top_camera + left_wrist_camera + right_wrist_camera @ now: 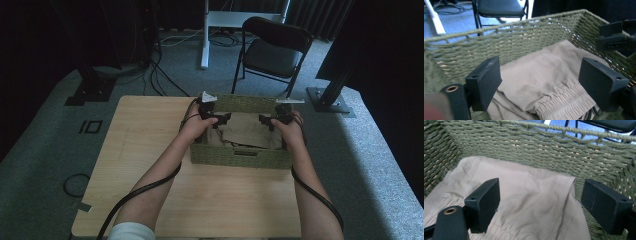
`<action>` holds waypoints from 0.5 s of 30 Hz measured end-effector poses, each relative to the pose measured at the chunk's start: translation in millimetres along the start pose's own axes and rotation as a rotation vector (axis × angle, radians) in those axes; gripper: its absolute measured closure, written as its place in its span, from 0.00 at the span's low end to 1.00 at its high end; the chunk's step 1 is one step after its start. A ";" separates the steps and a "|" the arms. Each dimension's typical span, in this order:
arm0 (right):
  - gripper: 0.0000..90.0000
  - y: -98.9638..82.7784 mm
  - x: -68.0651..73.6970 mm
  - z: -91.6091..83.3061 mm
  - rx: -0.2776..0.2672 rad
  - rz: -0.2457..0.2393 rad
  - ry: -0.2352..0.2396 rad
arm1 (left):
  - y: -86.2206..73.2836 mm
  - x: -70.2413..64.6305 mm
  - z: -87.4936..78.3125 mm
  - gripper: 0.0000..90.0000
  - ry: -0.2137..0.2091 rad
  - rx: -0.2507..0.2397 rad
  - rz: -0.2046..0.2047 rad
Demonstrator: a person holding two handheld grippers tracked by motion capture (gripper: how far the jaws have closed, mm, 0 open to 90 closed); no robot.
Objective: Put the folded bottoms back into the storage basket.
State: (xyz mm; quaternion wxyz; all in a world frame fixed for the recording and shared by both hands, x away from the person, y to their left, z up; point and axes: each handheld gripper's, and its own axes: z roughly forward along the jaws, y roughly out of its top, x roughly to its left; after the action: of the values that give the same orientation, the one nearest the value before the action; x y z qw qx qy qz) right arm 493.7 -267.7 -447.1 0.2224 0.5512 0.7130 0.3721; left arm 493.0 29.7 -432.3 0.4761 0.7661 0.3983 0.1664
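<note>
Cloth partly hidden w/in basket

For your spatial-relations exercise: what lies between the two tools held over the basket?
In the high view, the folded tan garment lies in the woven basket between the left tool and right tool; both tools are open above it.

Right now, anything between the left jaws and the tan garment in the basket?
Nothing visible. The left gripper stands with its jaws open just above the folded tan cloth garment, inside the green woven basket; the basket's walls stand around the cloth, not across the gap.
</note>
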 end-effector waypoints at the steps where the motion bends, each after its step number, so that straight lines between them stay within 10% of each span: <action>1: 0.17 0.9 1.0 -1.8 -0.003 -0.003 0.001 | 0.8 0.2 -1.7 0.21 0.004 -0.005 0.002; 15: 0.17 5.6 13.3 -23.3 -0.026 -0.044 0.011 | 4.5 -2.7 -28.4 0.21 -0.023 -0.008 0.011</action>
State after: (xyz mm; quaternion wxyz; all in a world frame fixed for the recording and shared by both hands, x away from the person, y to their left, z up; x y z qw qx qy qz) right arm 476.4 -261.0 -427.0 0.2338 0.5304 0.7211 0.3794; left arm 475.3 43.6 -414.1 0.4829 0.7682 0.3880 0.1617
